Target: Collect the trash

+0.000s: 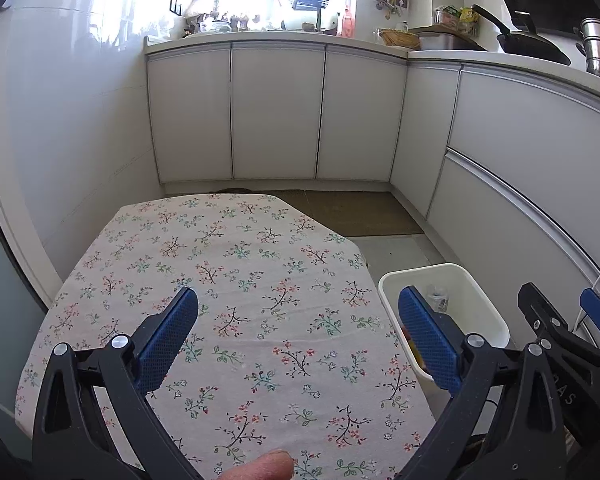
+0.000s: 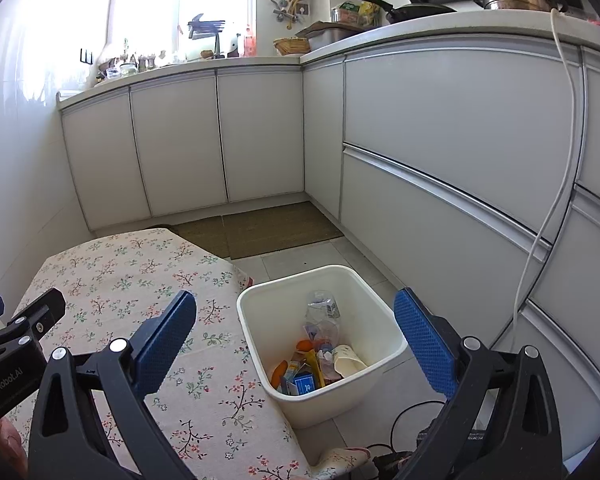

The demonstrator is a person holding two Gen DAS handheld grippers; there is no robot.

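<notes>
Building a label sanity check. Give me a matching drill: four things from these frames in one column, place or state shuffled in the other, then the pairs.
1. white bin
2. floral tablecloth
3. black frying pan
4. left gripper

A. on the countertop
B. open, holding nothing
C. on the floor beside the table, trash inside
D. spread over the table, nothing on it

Pairs: 1-C, 2-D, 3-A, 4-B

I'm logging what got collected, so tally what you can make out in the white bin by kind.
In the white bin, partly piled and hard to separate:
Clear plastic bottle: 1
White paper cup: 1
Blue carton: 1
Orange pieces: 2
Yellow wrapper: 1
Total: 6 distinguishable
</notes>
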